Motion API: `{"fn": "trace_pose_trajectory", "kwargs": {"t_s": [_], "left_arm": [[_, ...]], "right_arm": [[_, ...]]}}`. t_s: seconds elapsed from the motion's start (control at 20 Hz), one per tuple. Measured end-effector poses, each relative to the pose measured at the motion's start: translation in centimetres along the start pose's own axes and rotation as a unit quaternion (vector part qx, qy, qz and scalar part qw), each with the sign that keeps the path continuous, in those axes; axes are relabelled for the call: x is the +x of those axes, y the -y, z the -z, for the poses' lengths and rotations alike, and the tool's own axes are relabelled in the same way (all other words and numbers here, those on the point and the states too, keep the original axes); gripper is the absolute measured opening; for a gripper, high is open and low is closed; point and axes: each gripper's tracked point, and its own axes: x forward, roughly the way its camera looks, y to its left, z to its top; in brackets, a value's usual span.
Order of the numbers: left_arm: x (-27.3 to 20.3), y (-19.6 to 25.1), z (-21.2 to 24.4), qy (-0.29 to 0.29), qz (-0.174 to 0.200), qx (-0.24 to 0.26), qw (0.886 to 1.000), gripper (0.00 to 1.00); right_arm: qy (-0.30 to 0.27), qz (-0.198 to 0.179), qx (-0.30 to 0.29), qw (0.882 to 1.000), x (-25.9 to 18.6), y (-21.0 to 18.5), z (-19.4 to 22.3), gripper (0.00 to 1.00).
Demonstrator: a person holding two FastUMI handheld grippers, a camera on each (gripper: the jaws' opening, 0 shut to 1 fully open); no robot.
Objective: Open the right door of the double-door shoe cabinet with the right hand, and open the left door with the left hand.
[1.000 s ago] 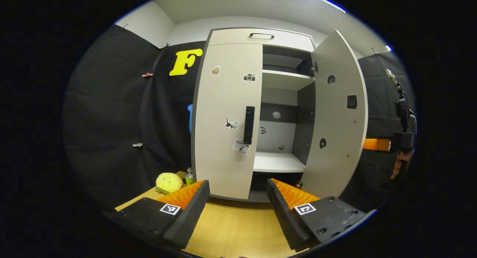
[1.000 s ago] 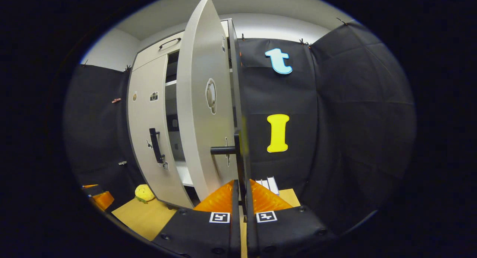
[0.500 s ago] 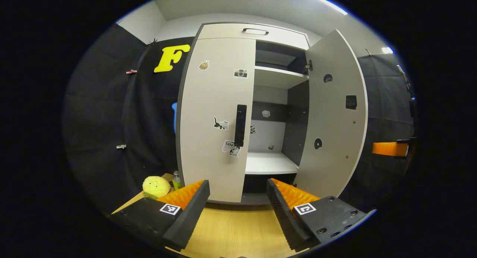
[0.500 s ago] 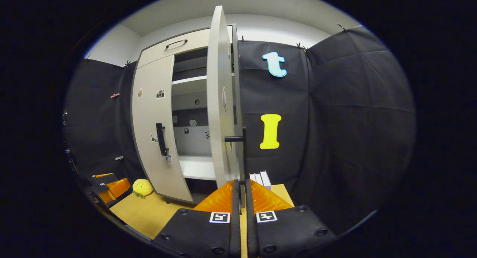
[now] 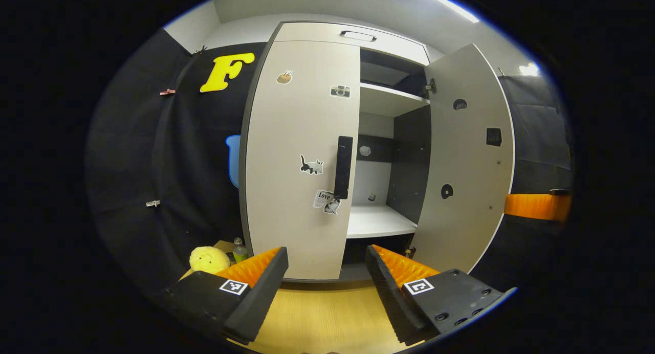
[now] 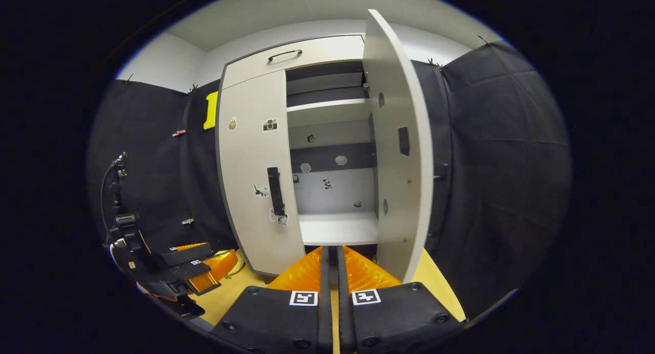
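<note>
Right door [image 5: 468, 159] swung wide; left door [image 5: 299, 154] closed. Left gripper [image 5: 327, 272] wide, facing handle [image 5: 343, 167]. Right gripper [image 6: 332, 272] narrow, empty.

- Bottle [image 5: 238, 249]: lower part hidden behind the left gripper's finger.
- Stickers [image 5: 327, 201] on the left door [image 5: 299, 154]: print too small to tell.
- Right door [image 6: 404, 154] handle: hidden behind the panel.

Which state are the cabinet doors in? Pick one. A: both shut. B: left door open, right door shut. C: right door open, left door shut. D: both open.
C: the right door stands swung out, baring the shelves, while the left door lies flat against the cabinet with its handle ungripped.
</note>
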Motion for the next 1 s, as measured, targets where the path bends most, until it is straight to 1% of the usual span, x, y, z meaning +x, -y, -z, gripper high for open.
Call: {"fn": "trace_pose_trajectory", "kwargs": {"t_s": [0.15,0.2,0.25,0.35,0.4,0.45,0.5,0.6,0.65,0.7,0.75,0.85,1.0], "left_arm": [[-0.1,-1.2,-0.1,0.004,0.022,-0.015,1.000,0.95],[-0.3,-1.9,-0.3,0.008,0.023,-0.014,1.000,0.95],[-0.4,-2.6,-0.4,0.009,0.021,-0.011,1.000,0.95],[-0.2,-3.9,-0.3,0.011,0.018,-0.008,1.000,0.95],[0.0,-4.5,-0.3,0.012,0.015,-0.009,1.000,0.95],[0.2,-5.0,-0.4,0.011,0.012,-0.011,1.000,0.95],[0.5,-5.4,-0.5,0.010,0.008,-0.012,1.000,0.95],[1.2,-5.8,-1.3,0.017,0.002,-0.017,1.000,0.95],[1.7,-5.8,-1.9,0.021,-0.001,-0.018,1.000,0.95],[2.4,-5.8,-2.5,0.025,-0.004,-0.016,1.000,0.95],[3.0,-5.7,-3.3,0.029,-0.007,-0.014,0.999,0.95],[4.7,-5.0,-4.9,0.040,-0.007,-0.009,0.999,0.95],[7.3,-3.6,-7.4,0.053,-0.005,0.002,0.999,0.95]], "right_arm": [[-0.004,0.017,0.006,1.000,2.2,-1.6,1.1,0.10],[-0.004,0.023,0.011,1.000,3.1,-2.1,1.3,0.10],[-0.005,0.027,0.015,1.000,3.6,-2.4,1.4,0.13],[0.005,0.034,0.013,0.999,4.4,-2.5,1.1,0.14],[0.009,0.035,0.009,0.999,4.8,-2.6,1.1,0.18],[0.009,0.034,0.006,0.999,5.2,-2.7,1.3,0.31],[0.008,0.031,0.003,0.999,5.5,-2.8,1.7,0.37],[0.005,0.026,0.001,1.000,5.9,-3.0,2.6,0.67],[0.001,0.021,0.003,1.000,6.4,-3.0,3.1,0.87],[-0.004,0.016,0.002,1.000,6.6,-2.8,3.7,0.96],[-0.007,0.017,-0.003,1.000,7.0,-2.4,4.0,1.00],[-0.001,0.025,-0.010,1.000,7.9,-1.5,4.0,1.00],[0.001,0.023,-0.006,1.000,7.8,-0.8,4.8,0.99]]}}
